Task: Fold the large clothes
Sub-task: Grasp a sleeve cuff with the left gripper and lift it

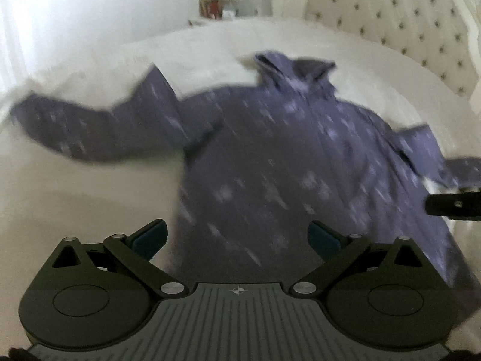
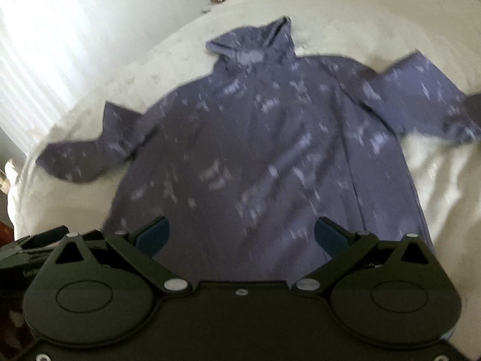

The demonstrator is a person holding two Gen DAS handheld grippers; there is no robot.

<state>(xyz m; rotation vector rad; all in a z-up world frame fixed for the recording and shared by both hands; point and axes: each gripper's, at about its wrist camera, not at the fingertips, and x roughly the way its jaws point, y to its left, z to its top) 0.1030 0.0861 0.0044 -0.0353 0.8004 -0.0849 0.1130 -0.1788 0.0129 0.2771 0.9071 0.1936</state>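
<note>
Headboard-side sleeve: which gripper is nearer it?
Right. The right gripper is over the garment half nearest that sleeve; the left gripper is toward the other sleeve.

Purple shirt (image 2: pixel 258 150) flat on white bed (image 2: pixel 436 180)

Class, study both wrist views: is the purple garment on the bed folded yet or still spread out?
Spread out. The purple garment lies flat on the white bed, both sleeves extended sideways, collar away from the open grippers; no fold visible.
</note>
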